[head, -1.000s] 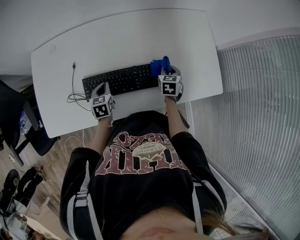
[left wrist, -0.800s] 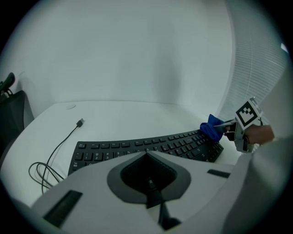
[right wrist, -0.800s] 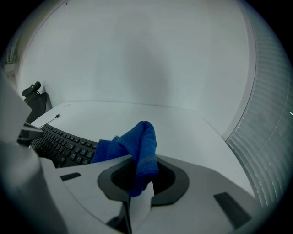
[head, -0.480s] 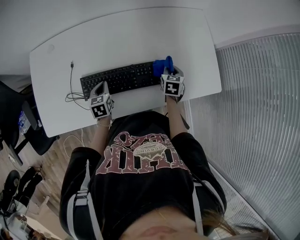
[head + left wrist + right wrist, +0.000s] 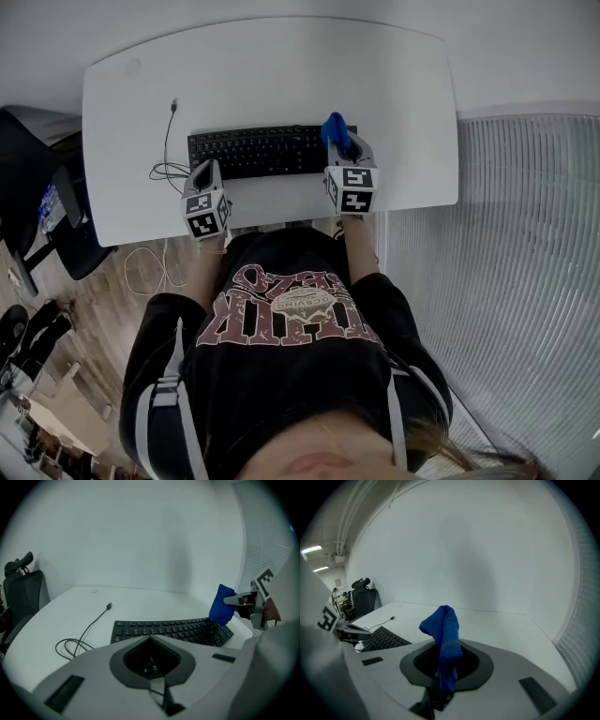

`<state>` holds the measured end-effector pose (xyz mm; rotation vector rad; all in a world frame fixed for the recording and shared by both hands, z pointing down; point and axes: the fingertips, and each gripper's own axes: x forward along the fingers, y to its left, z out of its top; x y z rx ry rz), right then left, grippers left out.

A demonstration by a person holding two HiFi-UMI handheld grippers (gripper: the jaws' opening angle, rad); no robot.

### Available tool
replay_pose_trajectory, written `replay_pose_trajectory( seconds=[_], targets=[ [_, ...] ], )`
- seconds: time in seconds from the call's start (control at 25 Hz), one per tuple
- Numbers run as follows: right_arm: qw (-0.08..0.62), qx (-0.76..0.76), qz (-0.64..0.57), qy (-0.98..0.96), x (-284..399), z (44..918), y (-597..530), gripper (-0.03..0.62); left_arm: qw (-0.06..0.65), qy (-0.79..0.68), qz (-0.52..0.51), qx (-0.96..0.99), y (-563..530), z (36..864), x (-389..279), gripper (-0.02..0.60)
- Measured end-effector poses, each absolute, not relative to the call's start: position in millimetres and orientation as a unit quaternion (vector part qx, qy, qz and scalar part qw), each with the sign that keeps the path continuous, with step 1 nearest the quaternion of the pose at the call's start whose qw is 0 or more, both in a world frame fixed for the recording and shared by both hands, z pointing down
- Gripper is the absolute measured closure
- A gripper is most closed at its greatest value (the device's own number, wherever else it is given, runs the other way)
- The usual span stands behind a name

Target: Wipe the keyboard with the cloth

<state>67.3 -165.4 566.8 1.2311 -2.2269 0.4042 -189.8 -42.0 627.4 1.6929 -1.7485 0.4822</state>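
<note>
- Head view: black keyboard (image 5: 267, 151) lies mid-surface (image 5: 281, 66), with a loose cable (image 5: 168, 141) off its left end.
- Right claw (image 5: 343, 155) is clamped on the blue cloth (image 5: 335, 133); its 2 jaws pinch the fold, and the cloth stands up from them.
- Cloth is over the keyboard's right end; left gripper view shows its lower edge down at the keys.
- Left claw (image 5: 203, 173) has its jaws together with nothing between, near the keyboard's left front corner, beside the cable.
</note>
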Motion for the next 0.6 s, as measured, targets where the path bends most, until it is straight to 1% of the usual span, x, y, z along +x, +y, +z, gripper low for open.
replay_pose_trajectory(
  seconds=[0.24,0.44,0.6],
  targets=[
    [0.254,0.367,0.133,-0.885,-23.3,552.8,-131.8,0.530,0.331,-0.688,0.193,0.616,-11.1,631.0,-228.7,0.548],
    [0.248,0.305,0.128,-0.910,-104.8,546.7,-112.3,0.530,0.345,-0.686,0.194,0.610,1.5,636.4,-263.7,0.548],
    [0.236,0.268,0.128,-0.925,-146.0,541.2,-93.9,0.530,0.346,-0.674,0.200,0.621,5.1,641.8,-269.0,0.548]
  ],
)
